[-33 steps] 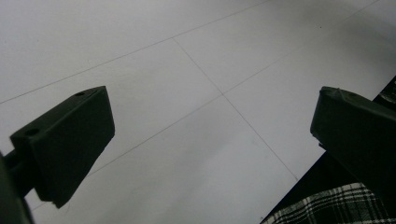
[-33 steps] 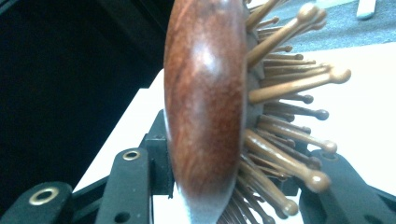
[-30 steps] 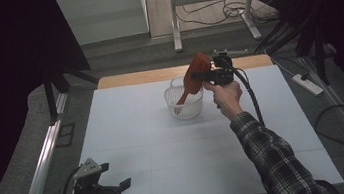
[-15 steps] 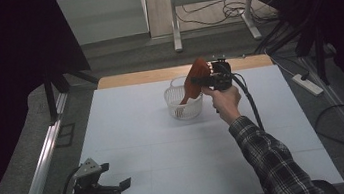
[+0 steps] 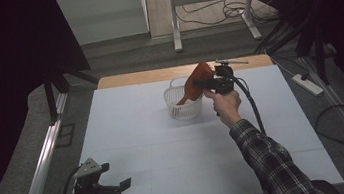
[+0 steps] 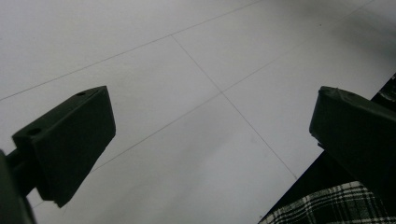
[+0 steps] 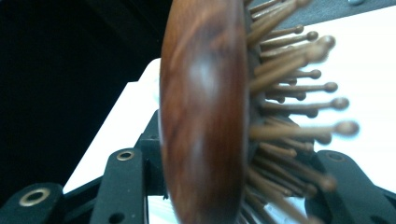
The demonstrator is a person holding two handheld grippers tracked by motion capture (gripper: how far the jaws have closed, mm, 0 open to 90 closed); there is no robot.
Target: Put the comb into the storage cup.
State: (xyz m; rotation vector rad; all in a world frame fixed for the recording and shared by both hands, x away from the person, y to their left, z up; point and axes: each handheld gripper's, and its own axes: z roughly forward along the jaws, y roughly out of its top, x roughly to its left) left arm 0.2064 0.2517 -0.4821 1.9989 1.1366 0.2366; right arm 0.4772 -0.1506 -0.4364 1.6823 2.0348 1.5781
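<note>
item: reddish-brown wooden paddle hairbrush with rounded wooden pins (image 5: 197,84), seen edge-on in the right gripper view (image 7: 205,112), glossy back to one side, pins to the other. location: in the air, tilted, lower end dipping inside the rim of the small white plastic lattice basket (image 5: 181,107), upper end above it at the gripper. whether the lower tip touches the basket floor cannot be told.

holder: right gripper (image 5: 207,83), raised over the far middle of the table, jaws standing either side of the brush with the brush between them. the jaws have just been opening a little; the brush still sits in the gap and has not dropped, so the grip reads as loosening rather than let go.

other tool: left gripper (image 5: 116,187), low at the near left corner, jaws wide apart with nothing between them; its own view looks down on bare tabletop (image 6: 196,93) and a plaid sleeve (image 6: 336,207) at the corner.

surroundings: white table top with faint seams (image 5: 167,153), wooden strip along the far edge (image 5: 147,76), dark floor with cables and a power strip (image 5: 308,84) beyond.

progress, as judged: brush picked up and carried to the basket, placement nearly done. left: full release so the brush settles in the basket, then withdrawal of the right gripper clear of the rim.
</note>
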